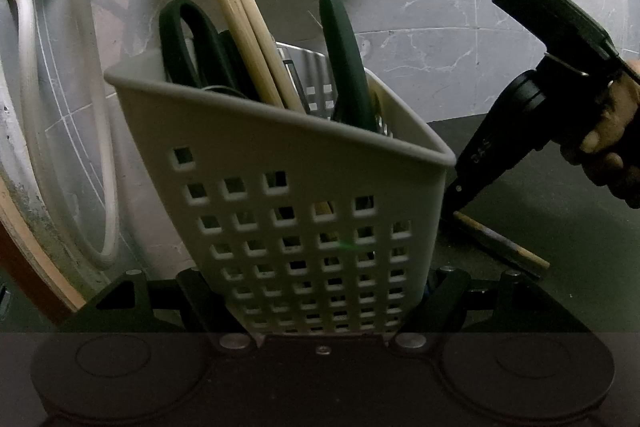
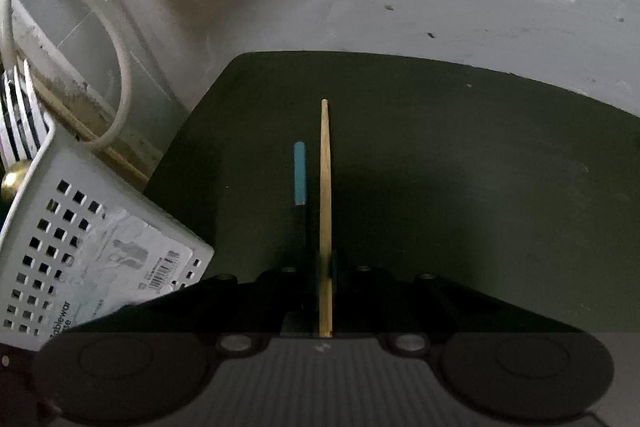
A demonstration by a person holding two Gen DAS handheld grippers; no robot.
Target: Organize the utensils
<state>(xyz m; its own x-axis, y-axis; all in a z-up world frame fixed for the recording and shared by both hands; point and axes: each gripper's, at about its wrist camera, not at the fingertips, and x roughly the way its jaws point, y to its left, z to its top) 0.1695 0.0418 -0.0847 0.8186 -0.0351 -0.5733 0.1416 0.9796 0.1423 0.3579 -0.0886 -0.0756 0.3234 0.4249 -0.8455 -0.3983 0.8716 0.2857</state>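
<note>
Right tongs (image 2: 326, 267) pinch chopstick (image 2: 325, 187); left tongs (image 1: 320, 291) clamp caddy (image 1: 288, 187).

Setting: domestic kitchen or utility corner. Evidence: grey marble-veined tile wall (image 1: 460, 39) with visible grout lines at the far side; white hose (image 1: 86, 107) looping down the wall at left, beside a stained, worn edge. A perforated white cutlery caddy (image 1: 304, 211) holds wooden chopsticks (image 1: 240, 27), scissors (image 1: 192, 43) and a green-handled utensil (image 1: 344, 67). Dark mat (image 2: 440, 167) covers the desk. Lighting dim.
</note>
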